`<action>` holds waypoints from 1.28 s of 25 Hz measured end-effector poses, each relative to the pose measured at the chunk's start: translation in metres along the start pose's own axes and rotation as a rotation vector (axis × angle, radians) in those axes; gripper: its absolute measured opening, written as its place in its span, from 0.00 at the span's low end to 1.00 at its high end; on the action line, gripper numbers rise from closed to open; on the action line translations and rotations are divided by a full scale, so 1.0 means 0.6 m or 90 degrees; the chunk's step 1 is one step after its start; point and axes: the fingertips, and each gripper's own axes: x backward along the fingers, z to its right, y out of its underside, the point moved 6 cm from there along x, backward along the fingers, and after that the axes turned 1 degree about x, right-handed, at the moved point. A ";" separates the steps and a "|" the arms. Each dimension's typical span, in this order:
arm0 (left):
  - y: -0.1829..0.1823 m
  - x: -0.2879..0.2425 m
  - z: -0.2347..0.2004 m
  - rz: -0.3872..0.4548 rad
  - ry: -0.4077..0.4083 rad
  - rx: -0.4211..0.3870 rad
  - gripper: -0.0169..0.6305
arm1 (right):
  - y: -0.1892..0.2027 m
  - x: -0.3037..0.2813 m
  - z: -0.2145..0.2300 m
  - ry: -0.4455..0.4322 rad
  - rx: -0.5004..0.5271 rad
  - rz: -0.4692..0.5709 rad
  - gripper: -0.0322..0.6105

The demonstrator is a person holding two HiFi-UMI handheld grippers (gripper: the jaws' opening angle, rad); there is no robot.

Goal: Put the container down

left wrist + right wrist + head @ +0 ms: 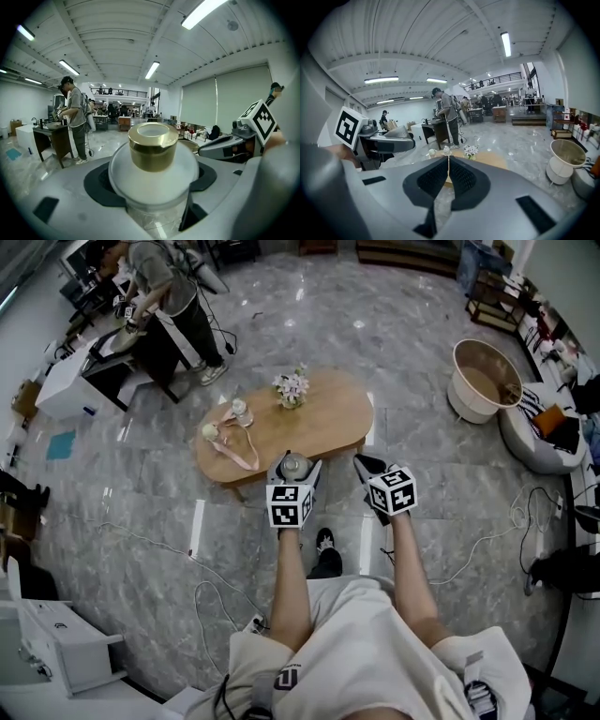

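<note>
A frosted round container with a gold cap sits between the jaws of my left gripper, which is shut on it. From the head view the container shows at the tip of my left gripper, held over the near edge of the oval wooden table. My right gripper hangs just right of it, near the table's front right edge. In the right gripper view my right gripper has its jaws pressed together with nothing between them.
On the table stand a small vase of pale flowers, a small jar, a round pale object and a pink ribbon. A person works at a dark desk far left. A beige tub stands at right. Cables cross the floor.
</note>
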 end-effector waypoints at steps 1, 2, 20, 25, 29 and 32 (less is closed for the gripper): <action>-0.003 -0.012 -0.008 -0.003 0.003 -0.002 0.54 | -0.006 -0.012 0.006 0.004 -0.002 0.000 0.16; -0.006 -0.025 -0.016 -0.006 0.008 -0.004 0.54 | -0.012 -0.024 0.013 0.007 -0.006 0.000 0.16; -0.044 -0.228 -0.120 -0.017 0.111 -0.012 0.54 | -0.070 -0.194 0.099 0.058 -0.008 -0.022 0.16; -0.052 -0.253 -0.144 -0.025 0.124 -0.014 0.54 | -0.075 -0.218 0.111 0.076 -0.030 -0.019 0.16; -0.044 -0.269 -0.160 -0.030 0.130 -0.009 0.54 | -0.068 -0.220 0.132 0.109 -0.047 -0.018 0.16; -0.055 -0.293 -0.157 -0.029 0.143 -0.013 0.54 | -0.077 -0.207 0.168 0.144 -0.071 -0.002 0.16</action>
